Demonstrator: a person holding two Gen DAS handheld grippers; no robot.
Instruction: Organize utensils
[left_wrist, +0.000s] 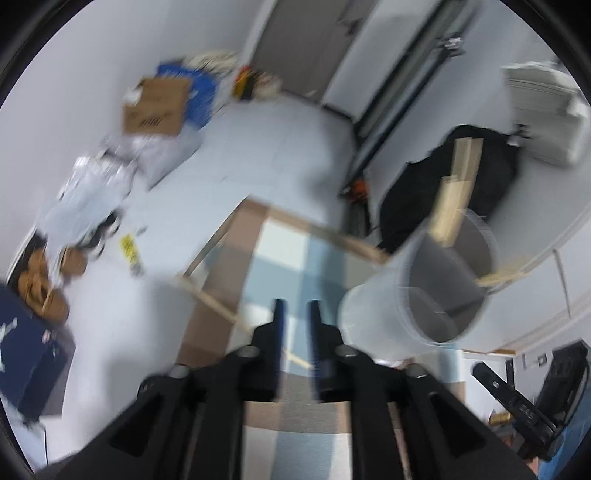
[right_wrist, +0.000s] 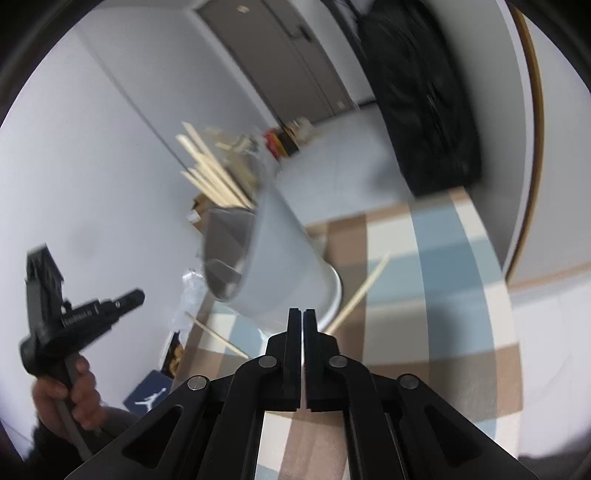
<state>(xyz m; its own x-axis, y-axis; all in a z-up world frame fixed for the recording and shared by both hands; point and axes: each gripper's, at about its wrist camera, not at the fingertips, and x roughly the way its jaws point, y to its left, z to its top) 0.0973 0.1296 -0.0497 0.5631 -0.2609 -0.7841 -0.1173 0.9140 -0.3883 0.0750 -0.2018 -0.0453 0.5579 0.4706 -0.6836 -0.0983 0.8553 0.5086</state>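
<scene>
Lying on the floor at the left of the left wrist view are a brown box (left_wrist: 157, 107), some white bags (left_wrist: 92, 188) and a dark blue box (left_wrist: 26, 354), all blurry. Near the middle sits a table with a checked cloth (left_wrist: 284, 243) in brown, white and blue. Two thin wooden sticks (left_wrist: 208, 299) lie on the cloth, one near its left edge and one along its far edge. At the bottom middle is the left gripper (left_wrist: 295, 314); its two fingers stand a little apart with nothing between them. Right of it, a see-through plastic cup (left_wrist: 421, 291) with a gray holder inside stands on the table, and more wooden sticks (left_wrist: 456, 184) poke out of its top. Behind it is a black bag (left_wrist: 491, 162). In the right wrist view, a hand (right_wrist: 74, 391) at the lower left holds that other tool. The cup (right_wrist: 280, 258) is in the middle and looks tilted. A loose stick (right_wrist: 360, 291) lies on the cloth just right of it. The right gripper (right_wrist: 302, 314) at the bottom middle has its fingers pressed together, holding nothing.
</scene>
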